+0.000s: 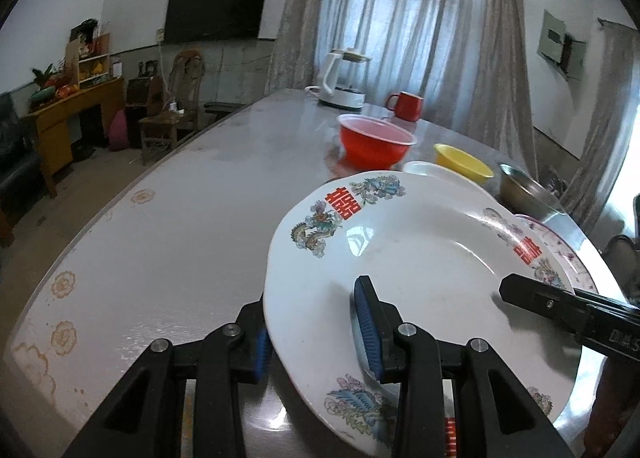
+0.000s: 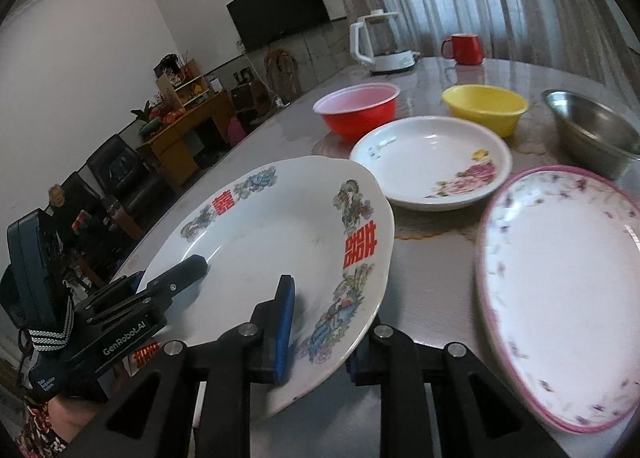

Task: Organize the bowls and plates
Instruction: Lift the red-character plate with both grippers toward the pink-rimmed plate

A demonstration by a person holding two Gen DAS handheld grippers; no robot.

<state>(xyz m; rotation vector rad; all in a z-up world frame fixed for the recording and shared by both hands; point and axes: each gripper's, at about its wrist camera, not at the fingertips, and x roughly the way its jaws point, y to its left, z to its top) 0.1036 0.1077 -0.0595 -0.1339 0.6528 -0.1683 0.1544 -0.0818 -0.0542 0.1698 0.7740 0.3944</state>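
Note:
A white dragon-and-phoenix plate with red characters is held tilted above the table by both grippers. My left gripper is shut on its left rim, one blue pad inside the plate, one under it. My right gripper is shut on the plate at its near right rim. The right gripper shows in the left wrist view; the left gripper shows in the right wrist view. A pink-rimmed plate, a rose plate, a red bowl, a yellow bowl and a steel bowl sit on the table.
A white kettle and a red mug stand at the table's far end. The table has a curved left edge. Beyond it are chairs, a wooden cabinet and curtains.

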